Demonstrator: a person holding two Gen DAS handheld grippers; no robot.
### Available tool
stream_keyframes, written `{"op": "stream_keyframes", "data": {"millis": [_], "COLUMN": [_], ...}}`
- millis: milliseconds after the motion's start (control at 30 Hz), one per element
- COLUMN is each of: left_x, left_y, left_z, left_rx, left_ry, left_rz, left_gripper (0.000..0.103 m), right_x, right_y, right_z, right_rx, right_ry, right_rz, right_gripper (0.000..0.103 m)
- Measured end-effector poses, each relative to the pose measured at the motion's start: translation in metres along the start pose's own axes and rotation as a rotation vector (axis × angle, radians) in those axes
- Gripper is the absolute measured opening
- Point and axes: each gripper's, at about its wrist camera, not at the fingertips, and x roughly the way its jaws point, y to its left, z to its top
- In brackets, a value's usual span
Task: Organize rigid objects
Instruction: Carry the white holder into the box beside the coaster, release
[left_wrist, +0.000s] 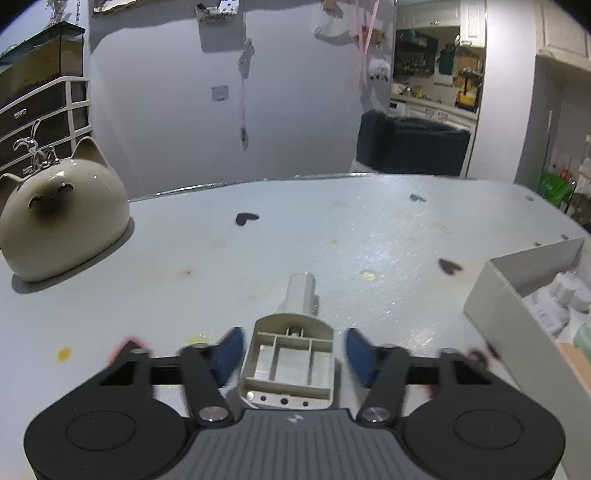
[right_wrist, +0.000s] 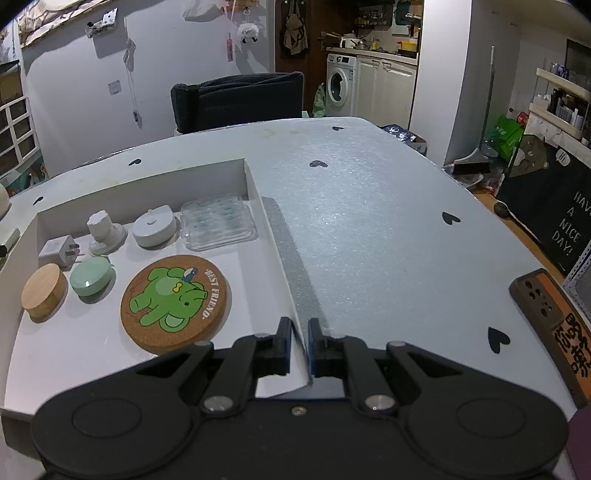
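The white box (right_wrist: 255, 177) is sitting left on the table (right_wrist: 369, 221), already holding a coaster, lids and a plug. The right gripper (right_wrist: 299, 343) is pinching its right wall. The left gripper (left_wrist: 291, 354), jaws spread, is straddling a beige plastic piece (left_wrist: 291, 354) on the table; judging by this, closing and lifting come next.

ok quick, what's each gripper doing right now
left gripper: open around the beige part, pads not touching it.
right gripper: shut on the tray wall.
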Motion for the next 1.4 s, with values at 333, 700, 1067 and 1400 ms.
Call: {"op": "stream_keyframes", "data": {"millis": [333,700,1067,1400], "left_x": [-0.018,-0.067,-0.118,-0.111], "left_y": [-0.007,-0.022,-0.101,-0.184], "left_z": [-0.014,-0.024,-0.009,-0.020], "left_rx": [-0.078,-0.185,-0.032,0.088], "left_ry": [-0.007,-0.067,-0.112,0.020], "left_rz": [0.015,-0.052,-0.309,-0.516], "left_gripper": [0.048,0.047,0.047,0.048], "right_x": [-0.001,-0.001,-0.002,-0.002], "right_y": [0.004,0.000,-0.003,-0.004], "right_z": [0.000,-0.001,-0.002,-0.001], "right_rx": [-0.026,-0.016,-0.007,-0.001], "right_ry": [-0.001,-0.003,-0.007,-0.012], "right_rz": [-0.015,-0.002,0.010,0.016], "right_gripper": [0.009,0.009,0.009,0.009]}}
